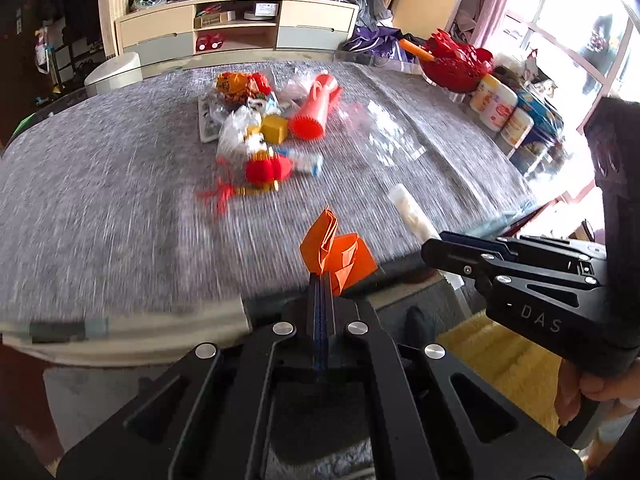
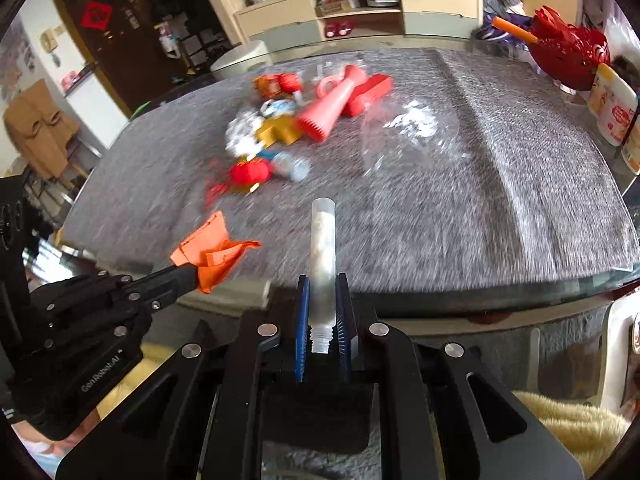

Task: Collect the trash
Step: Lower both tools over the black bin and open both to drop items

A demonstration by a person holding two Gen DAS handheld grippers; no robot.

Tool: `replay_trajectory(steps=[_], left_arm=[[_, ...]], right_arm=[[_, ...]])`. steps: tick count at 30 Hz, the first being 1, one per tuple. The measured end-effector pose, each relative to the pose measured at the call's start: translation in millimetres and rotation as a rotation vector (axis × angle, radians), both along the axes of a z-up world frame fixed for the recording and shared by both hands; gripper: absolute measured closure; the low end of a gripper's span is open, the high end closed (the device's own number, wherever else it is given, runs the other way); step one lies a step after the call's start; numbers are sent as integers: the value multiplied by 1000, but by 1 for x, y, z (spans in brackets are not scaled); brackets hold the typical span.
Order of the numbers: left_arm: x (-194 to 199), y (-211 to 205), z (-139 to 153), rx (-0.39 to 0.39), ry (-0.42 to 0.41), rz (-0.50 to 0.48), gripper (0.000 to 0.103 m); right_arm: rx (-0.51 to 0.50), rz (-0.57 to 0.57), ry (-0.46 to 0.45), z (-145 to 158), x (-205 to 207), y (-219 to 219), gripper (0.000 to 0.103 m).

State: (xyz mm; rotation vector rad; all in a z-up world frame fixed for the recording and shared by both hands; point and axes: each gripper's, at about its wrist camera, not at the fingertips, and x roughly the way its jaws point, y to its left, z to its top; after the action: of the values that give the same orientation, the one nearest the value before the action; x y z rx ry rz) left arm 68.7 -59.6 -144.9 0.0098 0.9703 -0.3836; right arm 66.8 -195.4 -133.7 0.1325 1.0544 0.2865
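My left gripper (image 1: 321, 280) is shut on a crumpled orange paper (image 1: 336, 254) and holds it above the near edge of the grey-covered table (image 1: 100, 200). It also shows in the right wrist view (image 2: 192, 276) with the orange paper (image 2: 212, 254). My right gripper (image 2: 323, 300) is shut on a clear plastic tube (image 2: 323, 248) with a threaded neck. That tube (image 1: 412, 216) and the right gripper (image 1: 434, 246) show in the left wrist view. A pile of trash (image 1: 264, 128) lies mid-table: wrappers, a pink-red horn (image 2: 332, 108), a yellow box, red ornaments.
Clear plastic film (image 1: 384, 132) lies right of the pile. A red ornament bowl (image 1: 456, 62), white bottles (image 1: 494, 104) and a blue box stand at the table's right edge. A TV cabinet (image 1: 236, 28) is behind. A yellow fluffy cloth (image 2: 572, 424) lies below the table edge.
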Motion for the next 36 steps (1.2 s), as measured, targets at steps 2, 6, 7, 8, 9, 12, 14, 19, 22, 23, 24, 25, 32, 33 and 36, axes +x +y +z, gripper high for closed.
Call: replay_trajectory(steps=[2,6,7,8,9,12,14,19,22,23,24,25,32,33,36], left_arm=[[-16,2,-1,7,5,2,103],[-44,10,-16,7,47,33,103],[-49,11,-22,3,67,37,103],[-53,12,-29,1,86,40,103],[-58,12,-38,0,108,37,103],[-68,6,-62,7,160,20,103],[-71,3,-76,17,190,16,103],[-67,8,-108,25,270,53,103],[-63,12,-120,27,303,69,103],[-62,14,-124,24,314,71,103],[-61,16,-128,13,331,77,103],[-61,17,-131,4,341,80,103],[-59,16,-134,4,347,86,97],[-59,17,-133,5,343,89,87],[-58,19,-128,26,320,106,59]], right_arm=[[3,17,7,-2,-11,2,89],[-7,32,40,-16,-38,7,89],[-7,31,63,-24,-44,6,89],[-2,31,87,-32,-48,6,89],[3,30,105,-38,-50,6,89],[24,18,168,-61,-54,5,89],[25,7,201,-77,-53,5,89],[54,-17,288,-114,-50,2,89],[44,-21,308,-124,-46,4,89],[48,-20,313,-125,-46,5,89],[49,-19,315,-126,-45,6,88],[48,-19,316,-126,-44,8,87],[33,-35,306,-126,-42,8,79],[32,-42,302,-126,-41,7,66],[30,-71,277,-121,-40,1,45]])
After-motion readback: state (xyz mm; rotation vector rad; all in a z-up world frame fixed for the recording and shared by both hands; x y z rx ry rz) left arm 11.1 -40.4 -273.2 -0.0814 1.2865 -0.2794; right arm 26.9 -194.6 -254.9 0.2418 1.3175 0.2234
